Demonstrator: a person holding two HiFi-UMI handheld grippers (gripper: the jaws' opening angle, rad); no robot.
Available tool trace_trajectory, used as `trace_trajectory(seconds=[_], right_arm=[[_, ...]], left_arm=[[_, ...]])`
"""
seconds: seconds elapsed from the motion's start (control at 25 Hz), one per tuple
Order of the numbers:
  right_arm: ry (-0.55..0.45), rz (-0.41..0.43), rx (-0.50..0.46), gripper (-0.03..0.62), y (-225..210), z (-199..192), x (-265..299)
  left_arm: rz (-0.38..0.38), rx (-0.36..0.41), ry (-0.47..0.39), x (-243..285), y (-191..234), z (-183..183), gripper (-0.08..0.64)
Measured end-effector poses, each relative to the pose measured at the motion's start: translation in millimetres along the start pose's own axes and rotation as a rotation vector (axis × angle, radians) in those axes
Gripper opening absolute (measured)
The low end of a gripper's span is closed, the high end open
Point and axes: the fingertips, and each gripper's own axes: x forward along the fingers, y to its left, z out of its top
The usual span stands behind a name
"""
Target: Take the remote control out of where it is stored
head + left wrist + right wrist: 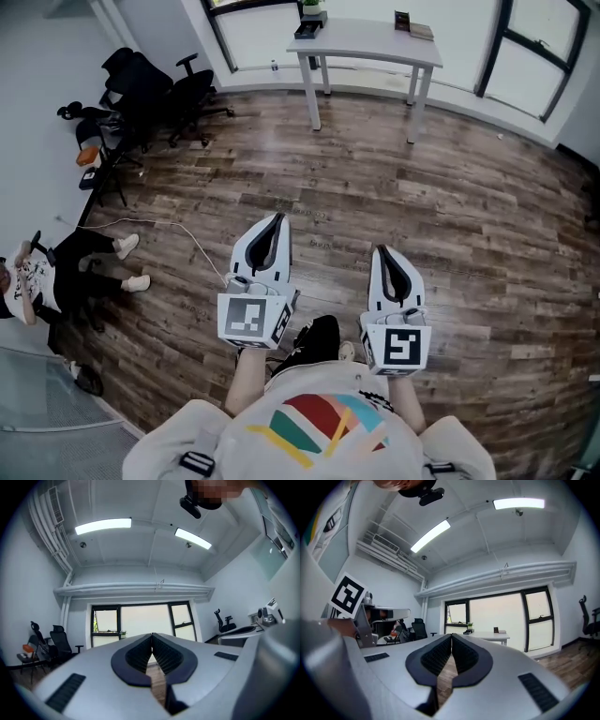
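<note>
No remote control shows in any view. In the head view my left gripper (277, 218) and right gripper (382, 251) are held side by side in front of the person's chest, over the wooden floor, tips pointing away. Both are shut with nothing between the jaws. The left gripper view shows its ribbed pads (152, 654) pressed together, aimed at a window wall. In the right gripper view the pads (451, 653) also meet, with a white table behind them.
A white table (370, 42) with small items stands at the far window. Black office chairs (155, 89) crowd the far left. A person (56, 272) sits on the floor at left, beside a cable (178, 230). A glass panel (37, 394) edges the near left.
</note>
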Motion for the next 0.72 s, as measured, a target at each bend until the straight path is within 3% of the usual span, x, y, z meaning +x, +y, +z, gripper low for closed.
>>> trace_trajectory(seconds=[0.08, 0.2, 0.32, 0.44, 0.72], right_arm=[[0.035, 0.004, 0.005, -0.009, 1, -10, 5], [0.051, 0.011, 0.033, -0.009, 4, -18, 8], [0.057, -0.001, 0.042, -0.009, -4, -27, 18], [0.077, -0.03, 0.044, -0.009, -24, -34, 30], [0.084, -0.098, 0.052, -0.009, -53, -42, 79]], left_arm=[[0.029, 0.021, 0.028, -2, 10, -6, 0.009], [0.055, -0.014, 0.045, -2, 24, -14, 0.009], [0.03, -0.049, 0.036, 17, 21, -23, 0.009], [0.007, -0.036, 0.055, 42, 15, -33, 0.009], [-0.034, -0.062, 0.037, 100, 37, -42, 0.009]])
